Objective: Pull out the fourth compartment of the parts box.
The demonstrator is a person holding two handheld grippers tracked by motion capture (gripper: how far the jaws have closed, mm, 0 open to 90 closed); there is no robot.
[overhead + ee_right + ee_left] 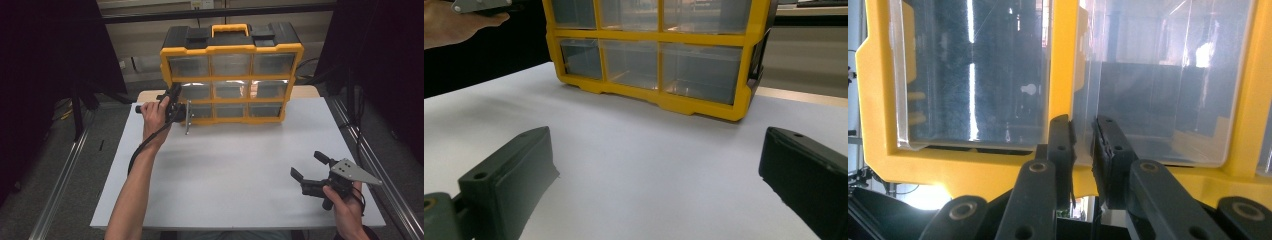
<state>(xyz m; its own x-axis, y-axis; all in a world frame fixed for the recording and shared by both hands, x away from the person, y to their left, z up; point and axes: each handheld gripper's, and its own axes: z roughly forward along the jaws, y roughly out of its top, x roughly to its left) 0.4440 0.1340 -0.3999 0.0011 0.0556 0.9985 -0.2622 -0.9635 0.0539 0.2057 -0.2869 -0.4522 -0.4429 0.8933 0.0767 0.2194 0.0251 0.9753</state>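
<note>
This looks like a lab or test workshop rigged for recording, not a home. The landmark is a yellow-and-black parts organizer [231,74] with clear plastic drawers and a carry handle, the kind kept for screws and small hardware. It stands upright at the far edge of a plain white table [240,165]. Black curtains [45,55] hang on either side of the organizer, shutting the station in. Below and to both sides of it, metal rails [60,185] run along the grey floor beside the table. Behind it a dark bar [200,14] crosses a pale panelled wall.
</note>
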